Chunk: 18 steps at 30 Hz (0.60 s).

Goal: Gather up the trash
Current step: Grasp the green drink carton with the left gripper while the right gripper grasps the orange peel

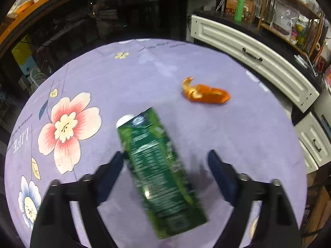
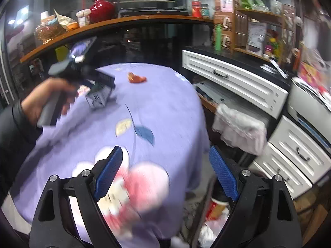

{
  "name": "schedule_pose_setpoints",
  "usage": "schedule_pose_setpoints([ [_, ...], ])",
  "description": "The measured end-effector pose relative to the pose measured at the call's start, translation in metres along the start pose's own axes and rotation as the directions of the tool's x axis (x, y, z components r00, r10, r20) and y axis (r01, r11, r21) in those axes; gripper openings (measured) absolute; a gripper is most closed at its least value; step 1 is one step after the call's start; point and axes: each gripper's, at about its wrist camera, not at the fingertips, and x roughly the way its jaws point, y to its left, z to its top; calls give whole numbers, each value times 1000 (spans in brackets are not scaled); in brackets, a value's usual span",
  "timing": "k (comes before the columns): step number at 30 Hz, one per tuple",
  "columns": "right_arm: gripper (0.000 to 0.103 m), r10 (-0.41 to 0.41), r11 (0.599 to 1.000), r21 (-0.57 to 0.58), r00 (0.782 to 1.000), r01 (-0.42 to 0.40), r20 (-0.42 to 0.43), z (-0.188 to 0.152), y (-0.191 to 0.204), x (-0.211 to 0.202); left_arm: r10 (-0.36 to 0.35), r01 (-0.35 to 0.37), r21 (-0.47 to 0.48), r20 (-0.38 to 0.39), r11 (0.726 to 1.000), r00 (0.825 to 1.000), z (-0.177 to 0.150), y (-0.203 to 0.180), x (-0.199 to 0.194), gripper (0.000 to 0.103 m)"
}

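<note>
A green drink carton with a white cap lies on its side on the purple flowered tablecloth. My left gripper straddles it with jaws open; the left finger sits at the carton's edge and the right finger stands clear of it. Farther back lies a crumpled orange wrapper. In the right wrist view my right gripper hangs open and empty over the table's near edge. A hand holds the left gripper low over the table, with the orange wrapper beyond it.
White drawer cabinets stand close to the right of the table. A pale plastic bag hangs from a pulled-out drawer. Below the right finger, on the floor, sits a bin or bag with rubbish. A wooden counter with a red vase runs behind.
</note>
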Motion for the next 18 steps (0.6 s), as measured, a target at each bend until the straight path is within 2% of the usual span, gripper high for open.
schedule_pose_setpoints([
  [4,85,73,996,-48,997,-74,-12,39,22,32,-67,62,-60,-89,996,994,-9,27,17,51],
  [6,85,121,990,-72,992,-123,-34,62,36,57,-71,68,-54,-63,996,995,-14,32,10,49],
  [8,85,164,982,-90,985,-169,-59,80,47,82,-124,120,-88,-46,989,991,-22,42,2,49],
  [11,85,205,969,-118,974,-216,-99,107,62,122,-151,150,-122,2,981,989,-36,54,-14,49],
  [15,84,198,967,-133,969,-218,-148,136,75,181,-153,175,-172,134,969,979,-60,75,-44,49],
  [18,83,179,969,-136,966,-205,-186,152,81,220,-130,162,-192,168,968,977,-66,84,-50,49],
])
